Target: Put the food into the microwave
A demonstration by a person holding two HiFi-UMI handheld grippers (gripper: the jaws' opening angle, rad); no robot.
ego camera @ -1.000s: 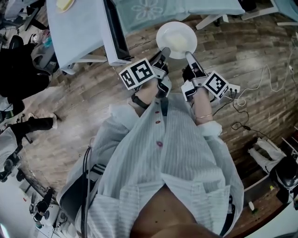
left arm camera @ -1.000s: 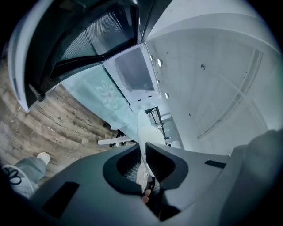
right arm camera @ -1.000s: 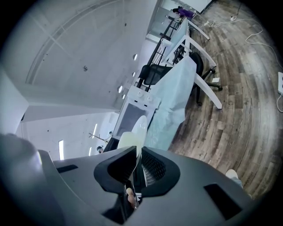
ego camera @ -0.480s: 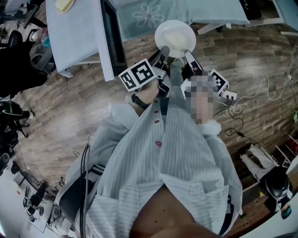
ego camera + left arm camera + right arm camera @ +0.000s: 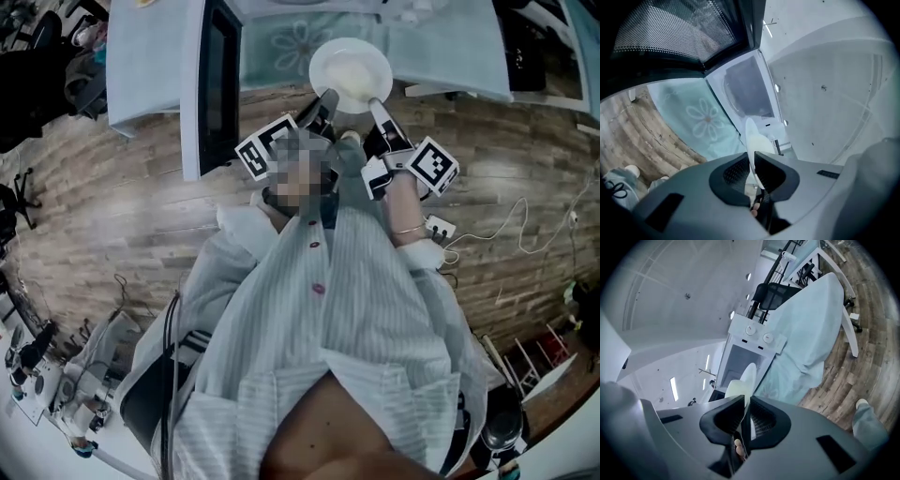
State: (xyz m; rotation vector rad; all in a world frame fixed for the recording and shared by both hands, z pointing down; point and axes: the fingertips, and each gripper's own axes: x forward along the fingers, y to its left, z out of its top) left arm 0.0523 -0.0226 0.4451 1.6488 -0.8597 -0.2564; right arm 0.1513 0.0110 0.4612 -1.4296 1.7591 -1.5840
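Note:
A white plate (image 5: 350, 73) with pale food on it is held level between both grippers, in front of the table. My left gripper (image 5: 328, 97) is shut on the plate's left rim, and my right gripper (image 5: 378, 105) is shut on its right rim. The microwave's open door (image 5: 220, 84) stands to the left of the plate. In the left gripper view the plate's edge (image 5: 752, 140) runs between the pads of the left gripper (image 5: 752, 164), with the open microwave (image 5: 747, 89) beyond. In the right gripper view the plate (image 5: 747, 376) sits in the right gripper (image 5: 745, 406), facing the microwave cavity (image 5: 745, 357).
A teal tablecloth with a flower print (image 5: 281, 42) covers the table under the microwave. Cables and a power strip (image 5: 441, 227) lie on the wooden floor at the right. A black chair (image 5: 773, 291) stands behind the table. Equipment clutters the lower left corner (image 5: 47, 384).
Both grippers have carried the plate closer to the table and the microwave. The open door has come further into view at the left.

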